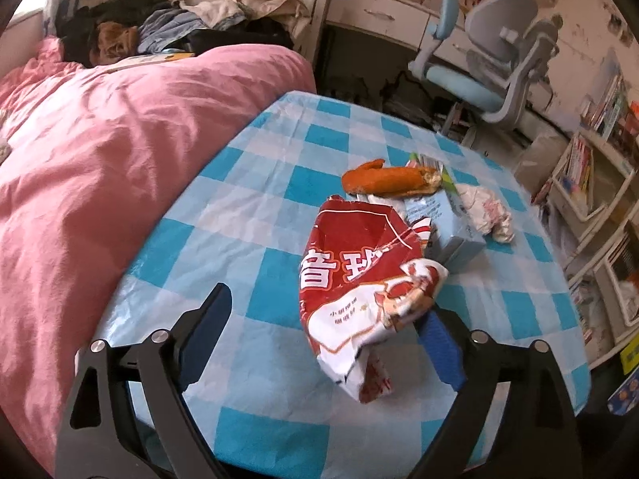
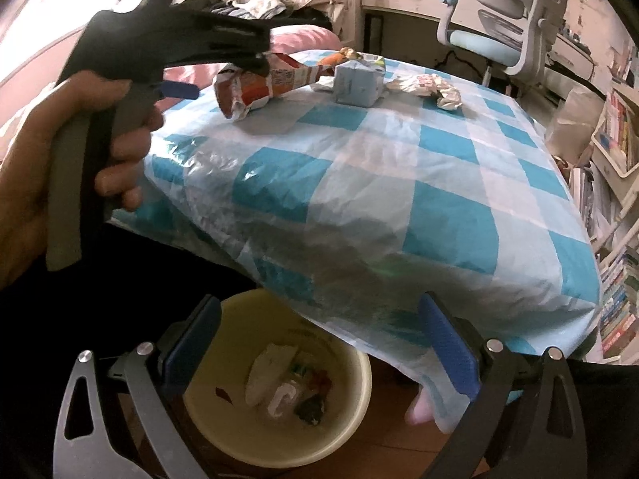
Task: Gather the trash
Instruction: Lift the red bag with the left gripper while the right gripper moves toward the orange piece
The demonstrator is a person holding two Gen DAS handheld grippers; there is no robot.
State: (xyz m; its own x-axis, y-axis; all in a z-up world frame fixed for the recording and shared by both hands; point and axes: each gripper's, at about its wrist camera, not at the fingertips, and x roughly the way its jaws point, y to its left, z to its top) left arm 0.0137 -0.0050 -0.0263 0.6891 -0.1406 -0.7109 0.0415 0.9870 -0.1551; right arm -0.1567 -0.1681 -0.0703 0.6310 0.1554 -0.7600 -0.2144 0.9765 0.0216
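A torn red and white snack bag (image 1: 359,271) lies on the checked tablecloth (image 1: 259,183). Its near end sits between the wide-apart fingers of my left gripper (image 1: 325,331), close to the right pad; neither pad presses on it. Behind it lie an orange food scrap (image 1: 387,179), a light-blue carton (image 1: 451,223) and a crumpled white wrapper (image 1: 487,211). In the right wrist view a hand holds my left gripper (image 2: 227,74) over the bag (image 2: 255,88). My right gripper (image 2: 319,343) hangs open and empty over a cream bin (image 2: 351,395) holding some trash, below the table's front edge.
A bed with a pink quilt (image 1: 100,167) runs along the table's left side. A grey and blue desk chair (image 1: 491,64) stands behind the table by a desk. Bookshelves (image 1: 591,183) line the right side. The tablecloth (image 2: 399,179) hangs over the bin's far rim.
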